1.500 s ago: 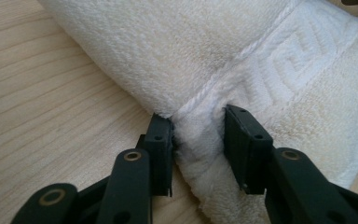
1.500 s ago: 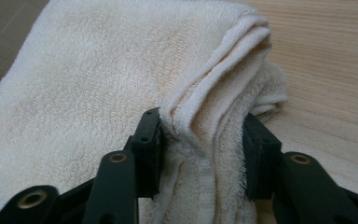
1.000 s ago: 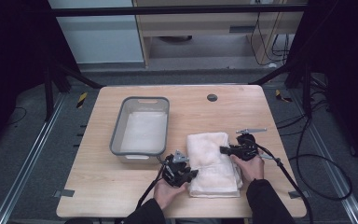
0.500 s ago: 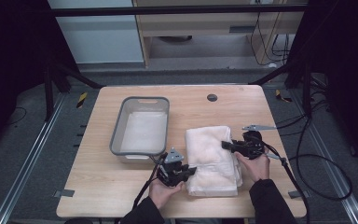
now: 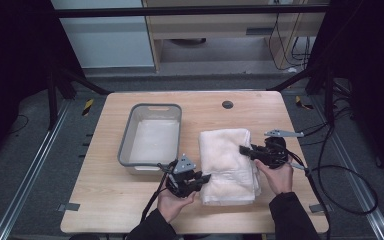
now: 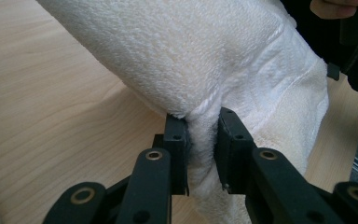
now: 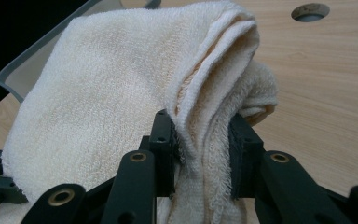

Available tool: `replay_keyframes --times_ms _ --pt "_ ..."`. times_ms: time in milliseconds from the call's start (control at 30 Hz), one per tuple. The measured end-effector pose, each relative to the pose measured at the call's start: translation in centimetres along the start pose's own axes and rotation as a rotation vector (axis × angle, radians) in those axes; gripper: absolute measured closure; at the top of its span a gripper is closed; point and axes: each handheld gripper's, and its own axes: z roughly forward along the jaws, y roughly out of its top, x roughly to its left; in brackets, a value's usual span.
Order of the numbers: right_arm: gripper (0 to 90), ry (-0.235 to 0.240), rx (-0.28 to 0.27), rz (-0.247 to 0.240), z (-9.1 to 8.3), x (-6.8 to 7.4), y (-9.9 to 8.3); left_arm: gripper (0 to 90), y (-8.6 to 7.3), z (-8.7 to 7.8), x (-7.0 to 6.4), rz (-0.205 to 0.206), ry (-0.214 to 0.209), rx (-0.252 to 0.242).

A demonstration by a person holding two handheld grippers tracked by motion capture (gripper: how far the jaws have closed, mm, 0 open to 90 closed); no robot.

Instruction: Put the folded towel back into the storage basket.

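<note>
A folded cream towel (image 5: pixel 227 162) lies on the wooden table (image 5: pixel 105 200), right of centre. My left gripper (image 5: pixel 203 178) is shut on the towel's near left edge; in the left gripper view the towel (image 6: pixel 205 70) bunches between the two black jaws (image 6: pixel 203 149). My right gripper (image 5: pixel 245 149) is shut on the towel's right edge; in the right gripper view the layered hem (image 7: pixel 214 93) is pinched between its jaws (image 7: pixel 203 149). A hand holds each gripper from below.
A grey plastic bin (image 5: pixel 151 134) with a white cloth in it stands just left of the towel. A round cable hole (image 5: pixel 227 104) sits near the table's far edge. Cables trail off the right side of the table.
The left gripper has moved right and closed on the towel's near left edge. The right gripper has shifted slightly and now grips the right edge, lifting it a little.
</note>
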Motion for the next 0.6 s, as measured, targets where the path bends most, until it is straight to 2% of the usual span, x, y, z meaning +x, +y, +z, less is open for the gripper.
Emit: replay_keyframes --times_ms 600 --pt "68.0 0.008 -0.082 -0.034 -1.5 1.2 2.5 75.5 2.4 -1.9 -0.1 0.025 0.013 -0.065"
